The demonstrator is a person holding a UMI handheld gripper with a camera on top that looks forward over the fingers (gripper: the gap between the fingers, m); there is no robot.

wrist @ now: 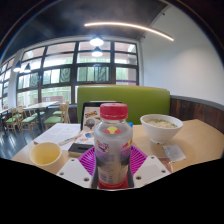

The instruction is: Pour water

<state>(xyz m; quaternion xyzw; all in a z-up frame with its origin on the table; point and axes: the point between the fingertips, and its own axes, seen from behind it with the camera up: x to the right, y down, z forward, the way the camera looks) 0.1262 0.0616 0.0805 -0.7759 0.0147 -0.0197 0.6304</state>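
Note:
A clear plastic bottle with a red cap and a printed label stands upright between my fingers, filling the gap. Both magenta pads press against its sides, so my gripper is shut on it. Its base looks level with the fingers; I cannot tell whether it rests on the table. To the left of the fingers sits a yellow cup on the light wooden table. A white bowl stands beyond the fingers to the right.
A dark phone-like slab lies left of the bottle, papers further back, and a small white packet to the right. A green bench back runs behind the table, with windows and chairs beyond.

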